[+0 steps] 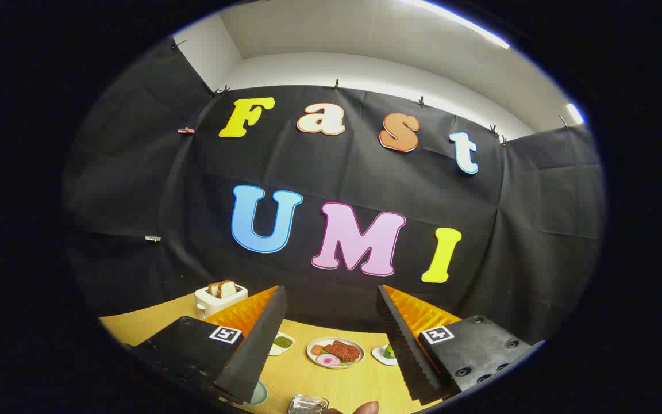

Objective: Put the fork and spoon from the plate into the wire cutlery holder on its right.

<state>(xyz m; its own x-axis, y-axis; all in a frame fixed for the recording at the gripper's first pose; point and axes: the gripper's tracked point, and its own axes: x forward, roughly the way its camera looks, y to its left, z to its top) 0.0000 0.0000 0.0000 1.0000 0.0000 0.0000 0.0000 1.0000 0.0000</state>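
Gripper view: gripper [331,345] held high above yellow table [135,325], fingers spread wide, nothing between them. Beyond fingers: plate of food [335,352], small dishes, toaster [220,298]. Metal-looking thing [307,404] near fingertip [362,408] just below fingers, possibly the holder; cannot tell. Fork, spoon not made out. Task looks unstarted; both pieces left to move.

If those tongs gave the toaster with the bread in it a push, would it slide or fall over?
The toaster looks squat and boxy, so it would likely slide on the smooth wooden table rather than tip. The bread slices stand loosely out of the top and might wobble. The tongs are open, nowhere near it.
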